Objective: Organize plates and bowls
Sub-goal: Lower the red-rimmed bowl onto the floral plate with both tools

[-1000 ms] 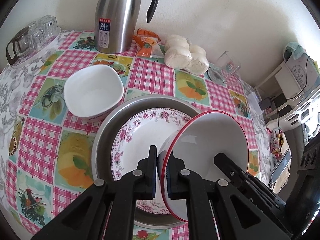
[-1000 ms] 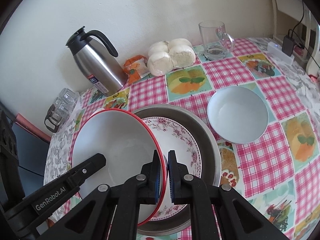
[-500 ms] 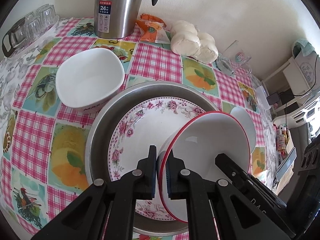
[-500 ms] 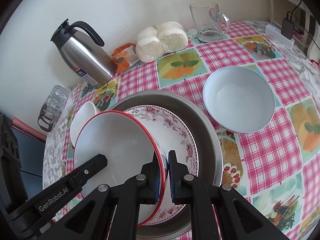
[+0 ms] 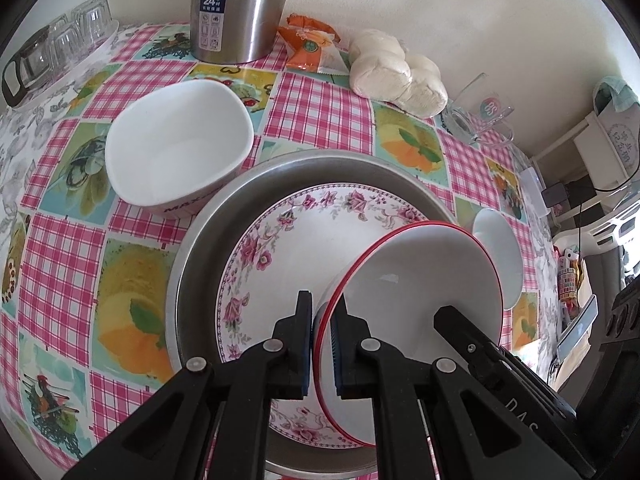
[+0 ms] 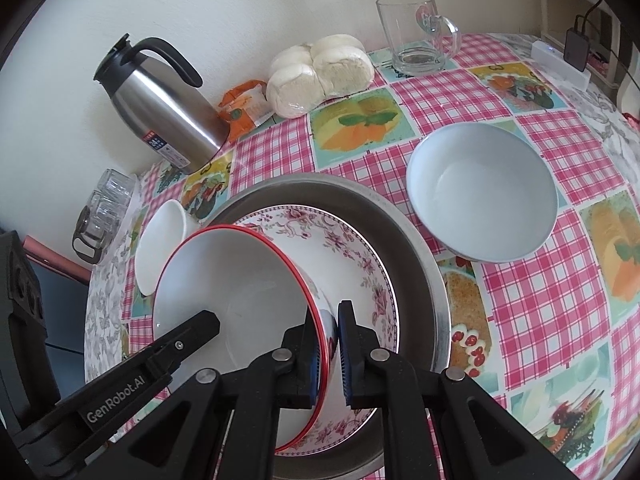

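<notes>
Left gripper and right gripper, both angled steeply downward, each clamp narrowly on opposite sides of the rim of the red-rimmed bowl, one black finger inside the wall and one outside. The bowl, glossy white ceramic with a thin red edge line, sits tilted over the floral plate, a shallow round white dish with a pink flower border; whether its base touches the plate cannot be told. The plate lies inside a round, dull grey metal tray. Just beside the tray stands a white bowl with a rounded-square mouth on one side and a round pale blue bowl on the other. All rest on a glossy pink-checked tablecloth with fruit panels. Farther back stand a brushed steel flask, wrapped pale buns and a clear glass mug.
</notes>
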